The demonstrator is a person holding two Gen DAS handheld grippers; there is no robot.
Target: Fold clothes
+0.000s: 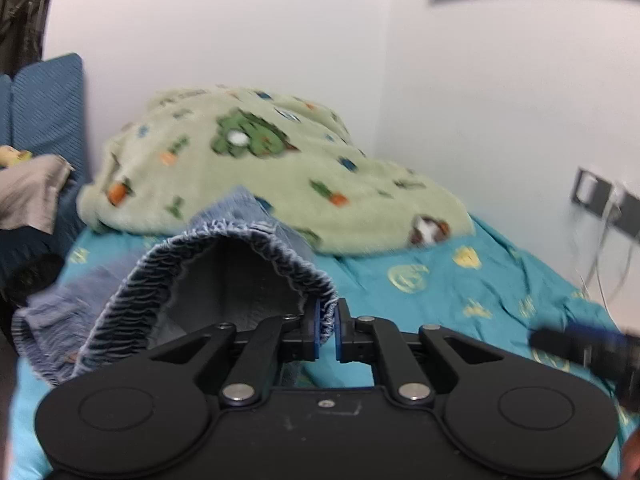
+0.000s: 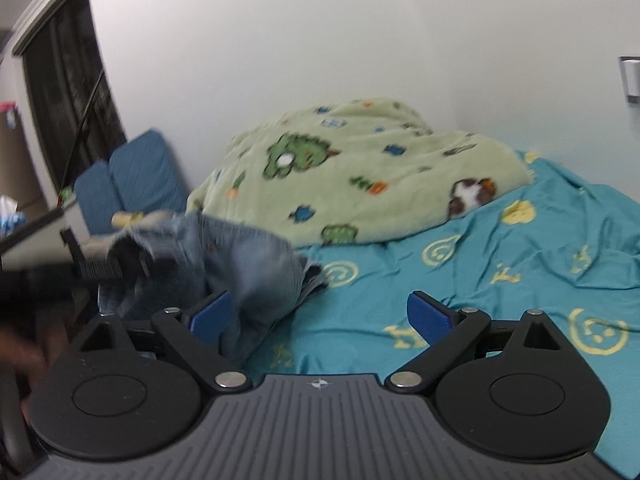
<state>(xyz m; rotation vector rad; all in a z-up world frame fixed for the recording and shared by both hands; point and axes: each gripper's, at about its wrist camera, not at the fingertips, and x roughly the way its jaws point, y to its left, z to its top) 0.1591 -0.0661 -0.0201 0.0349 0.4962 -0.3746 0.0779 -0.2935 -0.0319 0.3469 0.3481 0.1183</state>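
A blue denim garment (image 1: 256,236) with a gathered elastic waistband is lifted off the teal bed sheet (image 1: 460,300). My left gripper (image 1: 329,320) is shut on the waistband's edge, the cloth pinched between its blue pads. The waist opening gapes towards the camera, showing the grey inside. In the right wrist view the same garment (image 2: 248,264) hangs bunched at the left, with the left gripper (image 2: 100,268) blurred beside it. My right gripper (image 2: 320,312) stands open over the sheet (image 2: 500,248), with nothing between its pads; its left finger (image 2: 212,316) is close to the cloth.
A green patterned blanket (image 1: 260,160) is heaped at the back of the bed against the white wall. Blue cushions (image 1: 48,100) and a grey cloth (image 1: 32,196) lie off the left side. Wall sockets with cables (image 1: 600,196) are at the right.
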